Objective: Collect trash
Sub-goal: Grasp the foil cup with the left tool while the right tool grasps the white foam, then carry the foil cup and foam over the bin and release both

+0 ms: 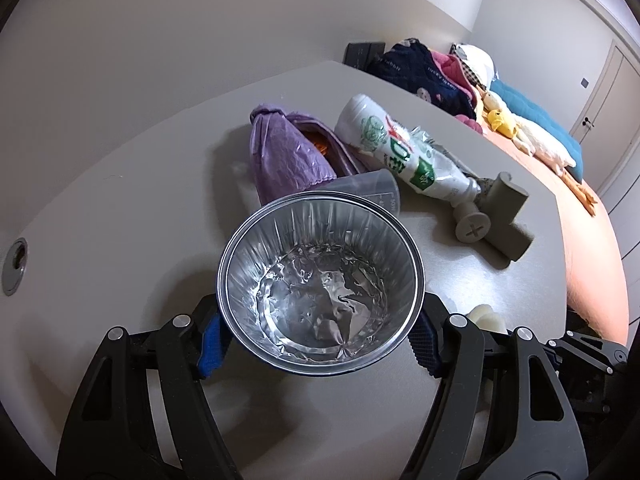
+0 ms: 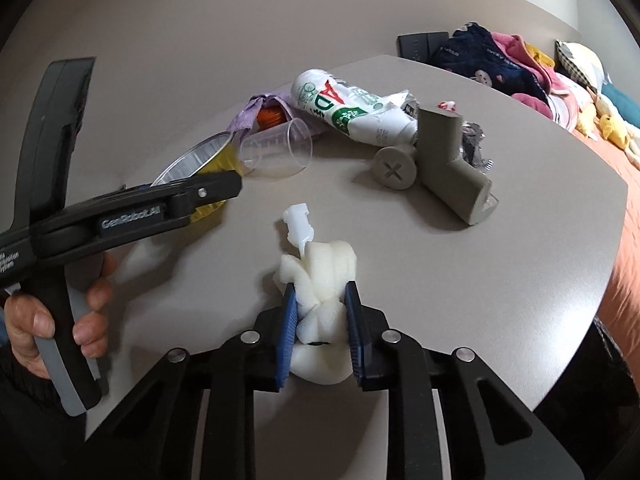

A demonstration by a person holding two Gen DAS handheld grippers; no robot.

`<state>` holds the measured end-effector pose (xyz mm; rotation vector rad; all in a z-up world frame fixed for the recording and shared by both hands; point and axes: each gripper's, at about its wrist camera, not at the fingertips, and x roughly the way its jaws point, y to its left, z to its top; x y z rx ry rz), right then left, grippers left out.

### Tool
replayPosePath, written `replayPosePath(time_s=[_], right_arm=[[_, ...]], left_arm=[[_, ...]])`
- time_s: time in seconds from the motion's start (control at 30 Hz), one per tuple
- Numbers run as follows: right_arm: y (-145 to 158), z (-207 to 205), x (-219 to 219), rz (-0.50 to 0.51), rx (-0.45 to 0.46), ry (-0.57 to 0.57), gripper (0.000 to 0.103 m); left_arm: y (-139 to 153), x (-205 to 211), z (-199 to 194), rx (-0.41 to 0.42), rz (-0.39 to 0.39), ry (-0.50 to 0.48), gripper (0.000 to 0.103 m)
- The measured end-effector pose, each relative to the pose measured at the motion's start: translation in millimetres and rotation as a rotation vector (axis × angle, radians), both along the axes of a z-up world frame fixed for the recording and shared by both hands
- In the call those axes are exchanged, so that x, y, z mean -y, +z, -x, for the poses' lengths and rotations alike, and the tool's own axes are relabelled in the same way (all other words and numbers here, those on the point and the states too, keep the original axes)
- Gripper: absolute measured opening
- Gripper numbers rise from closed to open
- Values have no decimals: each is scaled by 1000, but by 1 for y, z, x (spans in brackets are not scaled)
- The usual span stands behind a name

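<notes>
left hand-held gripper: clamped round silver foil bowl
right hand-held gripper: squeezed white foam wad
tip: best keep bowl level, drop foam centrally

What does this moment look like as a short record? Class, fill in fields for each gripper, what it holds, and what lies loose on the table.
left gripper: shut on foil bowl, held above the table, inside empty
right gripper: shut on white foam piece
by the foam: small white plastic part, contact unclear
loose on table: crushed white bottle, purple bag, clear measuring cup, grey pipe fitting
background: clothes pile, yellow plush toy
</notes>
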<state>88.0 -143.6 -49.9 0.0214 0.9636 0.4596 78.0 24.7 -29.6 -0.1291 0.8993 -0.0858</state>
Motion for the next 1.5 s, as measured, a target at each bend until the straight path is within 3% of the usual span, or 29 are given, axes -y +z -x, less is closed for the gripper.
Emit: replayPosePath(time_s=[0.6, 1.5], right_arm=[[65, 50, 57, -103, 108, -95, 26], [114, 139, 162, -95, 248, -282, 27]], left_arm=[[48, 34, 54, 105, 18, -35, 70], [70, 165, 108, 157, 70, -293, 70]])
